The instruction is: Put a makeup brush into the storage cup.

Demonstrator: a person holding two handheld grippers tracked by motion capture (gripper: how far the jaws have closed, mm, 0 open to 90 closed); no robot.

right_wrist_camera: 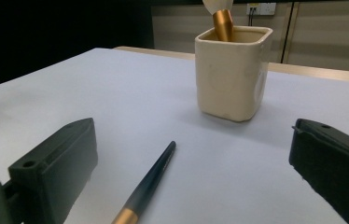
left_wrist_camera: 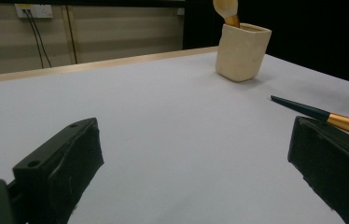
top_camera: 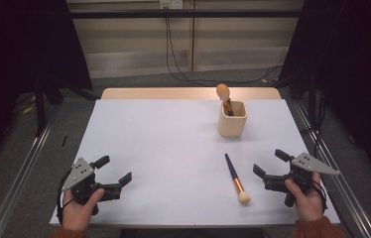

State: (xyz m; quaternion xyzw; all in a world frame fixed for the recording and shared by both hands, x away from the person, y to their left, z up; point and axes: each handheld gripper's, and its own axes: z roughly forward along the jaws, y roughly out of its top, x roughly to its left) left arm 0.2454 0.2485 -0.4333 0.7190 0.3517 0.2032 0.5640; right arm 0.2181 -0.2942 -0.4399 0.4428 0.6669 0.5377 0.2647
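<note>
Setting: dim room, dark curtains either side, pale wall panels and hanging cables beyond the far edge of the table [top_camera: 139,144], which carries a white top.
Cup: cream square cup [top_camera: 232,119], upright near the far edge, right of centre; one brush [top_camera: 224,95] already stands in it, head up.
Loose brush: second makeup brush [top_camera: 236,179] lies flat toward the near right corner, dark handle pointing at the cup, gold ferrule and pale head toward the near edge.
Right gripper: right gripper [top_camera: 271,166] sits just beside the loose brush on its right, apart from it, jaws spread wide, nothing between them. The right gripper view has the dark handle [right_wrist_camera: 151,181] running up between the jaws toward the cup [right_wrist_camera: 232,72].
Left gripper: left gripper [top_camera: 113,170] near the near left corner, well apart from both brushes, jaws wide and empty.
Step in hand, as judged: pick up the loose brush to stand it in the cup.
How to do it well: slide right gripper left, straddle the handle mid-length, jaws crosswise to it; close firmly, since a thin round handle can roll.
Risk: tipping the cup on insertion; left gripper could steady it.
</note>
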